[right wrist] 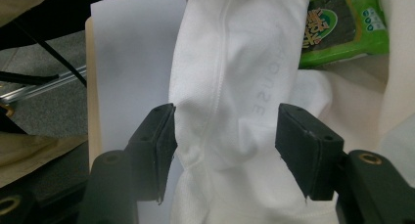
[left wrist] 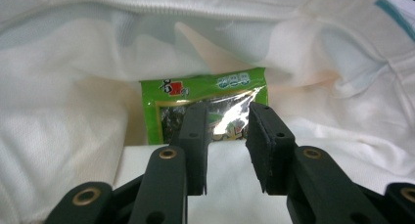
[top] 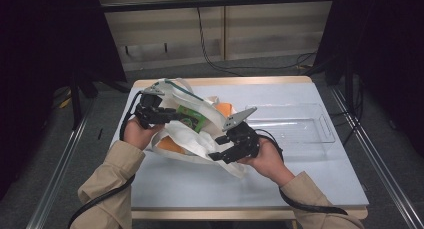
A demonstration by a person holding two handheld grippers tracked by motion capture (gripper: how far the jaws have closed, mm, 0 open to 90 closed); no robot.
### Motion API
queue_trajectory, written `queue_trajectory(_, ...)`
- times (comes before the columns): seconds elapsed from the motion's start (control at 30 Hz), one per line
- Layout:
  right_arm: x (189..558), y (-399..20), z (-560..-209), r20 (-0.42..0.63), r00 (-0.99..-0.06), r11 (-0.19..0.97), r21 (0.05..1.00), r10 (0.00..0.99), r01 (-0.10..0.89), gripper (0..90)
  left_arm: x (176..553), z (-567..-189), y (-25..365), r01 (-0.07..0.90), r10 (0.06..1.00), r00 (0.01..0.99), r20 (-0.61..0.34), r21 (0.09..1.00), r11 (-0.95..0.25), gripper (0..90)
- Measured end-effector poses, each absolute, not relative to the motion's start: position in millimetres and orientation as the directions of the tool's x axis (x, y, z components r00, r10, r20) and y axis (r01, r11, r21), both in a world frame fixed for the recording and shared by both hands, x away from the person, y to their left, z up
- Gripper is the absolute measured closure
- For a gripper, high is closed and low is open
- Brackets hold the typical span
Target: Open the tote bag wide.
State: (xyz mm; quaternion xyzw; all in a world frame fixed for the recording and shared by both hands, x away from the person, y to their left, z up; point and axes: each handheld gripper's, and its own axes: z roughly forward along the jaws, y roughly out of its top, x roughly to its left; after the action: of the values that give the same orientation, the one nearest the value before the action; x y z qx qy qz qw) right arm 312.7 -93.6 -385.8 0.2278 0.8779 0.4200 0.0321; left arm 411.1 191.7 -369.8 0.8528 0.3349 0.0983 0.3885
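A white cloth bag (top: 192, 141) lies crumpled on the table's left half, its mouth spread. A green snack packet (top: 192, 120) lies in the mouth, seen close up as the green packet (left wrist: 215, 84) against the white bag lining (left wrist: 73, 111). My left gripper (top: 175, 116) reaches in from the left; its jaws (left wrist: 227, 136) stand a little apart just short of the packet, pressing on nothing. My right gripper (top: 217, 155) hovers at the bag's near edge. Its jaws (right wrist: 225, 136) are wide, a fold of bag cloth (right wrist: 235, 62) lying loose between them, with the packet (right wrist: 342, 33) beyond.
A clear plastic tray (top: 327, 129) sits on the table's right half. Something orange (top: 225, 109) shows behind the bag, and another orange patch (top: 170, 145) shows through the cloth. The light table top (top: 225, 184) is bare in front. Cables trail from both grippers.
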Motion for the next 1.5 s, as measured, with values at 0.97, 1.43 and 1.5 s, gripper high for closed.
queue_trajectory(0.97, 374.2, -90.0, -379.8, 0.031, -0.834, 0.530, 0.759, 0.552, 0.378, 75.9, 377.7, -384.7, 205.2, 0.513, 0.647, 0.753, -0.118, 0.721, -0.465, 80.0)
queue_trajectory(1.43, 397.8, -97.6, -384.5, 0.027, -0.787, 0.500, 0.759, 0.617, 0.418, 89.9, 375.0, -395.7, 211.1, 0.534, 0.637, 0.759, -0.137, 0.691, -0.487, 90.0)
queue_trajectory(1.5, 400.5, -99.7, -384.9, 0.030, -0.783, 0.496, 0.758, 0.621, 0.423, 90.0, 374.5, -396.8, 211.6, 0.539, 0.645, 0.752, -0.133, 0.687, -0.487, 90.0)
